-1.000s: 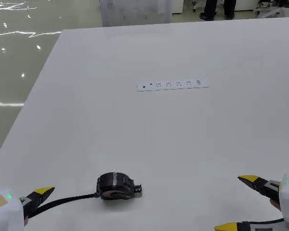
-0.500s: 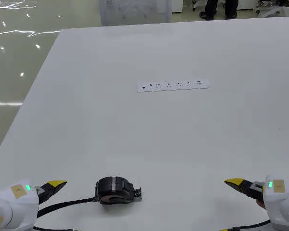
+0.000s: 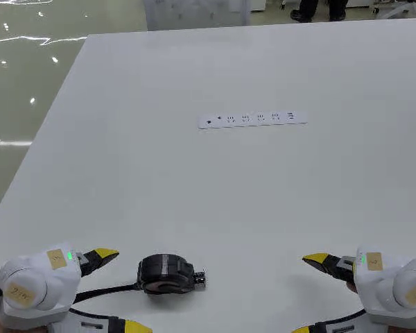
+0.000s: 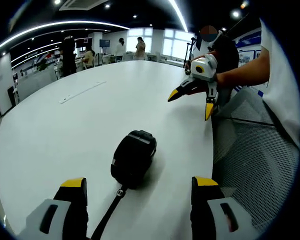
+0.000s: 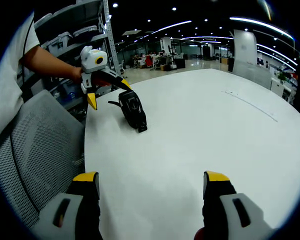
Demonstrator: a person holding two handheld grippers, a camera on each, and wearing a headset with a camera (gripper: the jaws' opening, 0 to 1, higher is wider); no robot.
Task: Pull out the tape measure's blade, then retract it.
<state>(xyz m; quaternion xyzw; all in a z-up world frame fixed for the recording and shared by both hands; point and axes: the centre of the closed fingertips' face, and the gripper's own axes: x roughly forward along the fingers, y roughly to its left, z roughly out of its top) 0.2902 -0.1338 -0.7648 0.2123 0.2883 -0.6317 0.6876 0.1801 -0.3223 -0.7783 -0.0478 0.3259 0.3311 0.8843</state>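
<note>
L gripper (image 3: 121, 289): jaws apart, empty; moved in over last sec, upper tip now just left of case.
R gripper (image 3: 306, 295): jaws apart, empty; also moved inward, still well right.
Tape measure (image 3: 165, 273): black, near table (image 3: 229, 194) edge, left of centre; blade not out.
Strap (image 3: 104, 291): trails left.
Status: approach only, prob. grasp next; pull not begun.
Power strip (image 3: 253, 118): far, centre.
</note>
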